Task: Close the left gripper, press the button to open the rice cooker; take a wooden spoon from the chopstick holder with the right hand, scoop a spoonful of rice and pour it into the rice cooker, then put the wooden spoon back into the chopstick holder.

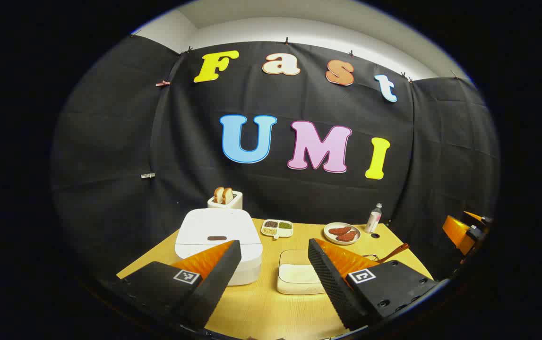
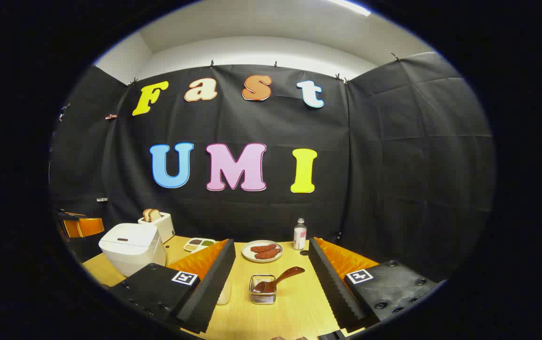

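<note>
Both grippers (image 1: 271, 264) (image 2: 271, 264) released, we are eyeing the wooden spoon (image 2: 280, 277) in the chopstick holder (image 2: 262, 293): probably light, stiff, best pinched mid-handle.

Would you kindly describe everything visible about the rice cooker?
The rice cooker is a white, boxy, smooth plastic-looking appliance with rounded corners. Its lid is shut, with a small dark oblong button near the lid's front edge. It stands upright on the wooden table, in front of the toaster. Nothing grips it.
</note>
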The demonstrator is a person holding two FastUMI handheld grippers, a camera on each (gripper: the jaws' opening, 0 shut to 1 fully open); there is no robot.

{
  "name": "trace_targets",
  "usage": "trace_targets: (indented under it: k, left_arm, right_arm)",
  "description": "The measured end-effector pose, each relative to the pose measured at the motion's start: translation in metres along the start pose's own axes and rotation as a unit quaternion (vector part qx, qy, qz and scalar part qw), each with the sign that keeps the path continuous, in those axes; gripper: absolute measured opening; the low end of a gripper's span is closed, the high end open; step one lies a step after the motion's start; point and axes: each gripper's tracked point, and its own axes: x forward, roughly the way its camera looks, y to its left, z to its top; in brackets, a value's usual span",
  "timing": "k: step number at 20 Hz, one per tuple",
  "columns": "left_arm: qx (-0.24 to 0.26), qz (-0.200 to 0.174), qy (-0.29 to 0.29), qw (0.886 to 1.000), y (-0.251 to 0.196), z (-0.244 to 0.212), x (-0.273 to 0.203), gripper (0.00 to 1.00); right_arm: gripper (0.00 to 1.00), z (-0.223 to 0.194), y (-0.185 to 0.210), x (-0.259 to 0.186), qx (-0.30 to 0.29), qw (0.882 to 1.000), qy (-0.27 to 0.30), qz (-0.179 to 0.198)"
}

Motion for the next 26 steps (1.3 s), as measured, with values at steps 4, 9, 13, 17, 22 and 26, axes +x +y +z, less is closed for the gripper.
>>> trace_targets:
  k: [4,9,13,17,22,26]
  left_arm:
    - [0.000,0.004,0.002,1.000,0.004,-0.005,0.003,0.98]
    - [-0.007,0.018,0.003,1.000,0.013,-0.004,0.006,0.98]
    - [0.012,0.025,-0.011,1.000,0.020,0.002,0.005,0.98]
    - [0.025,0.023,-0.032,0.999,0.024,0.015,0.006,0.98]
    - [0.033,0.015,-0.041,0.999,0.028,0.020,0.010,0.98]
    - [0.039,0.022,-0.046,0.998,0.039,0.028,0.017,0.98]
  right_arm:
    - [0.98,-0.004,0.008,0.002,-0.007,1.000,0.008,0.010]
    - [0.98,-0.011,0.020,0.004,-0.013,0.999,0.019,0.025]
    - [0.98,-0.012,0.030,0.007,-0.012,0.999,0.028,0.036]
    - [0.98,-0.007,0.037,0.008,-0.012,0.999,0.022,0.046]
    - [0.98,-0.003,0.040,0.007,-0.021,0.998,0.016,0.048]
    - [0.98,-0.002,0.033,0.005,-0.026,0.999,0.016,0.039]
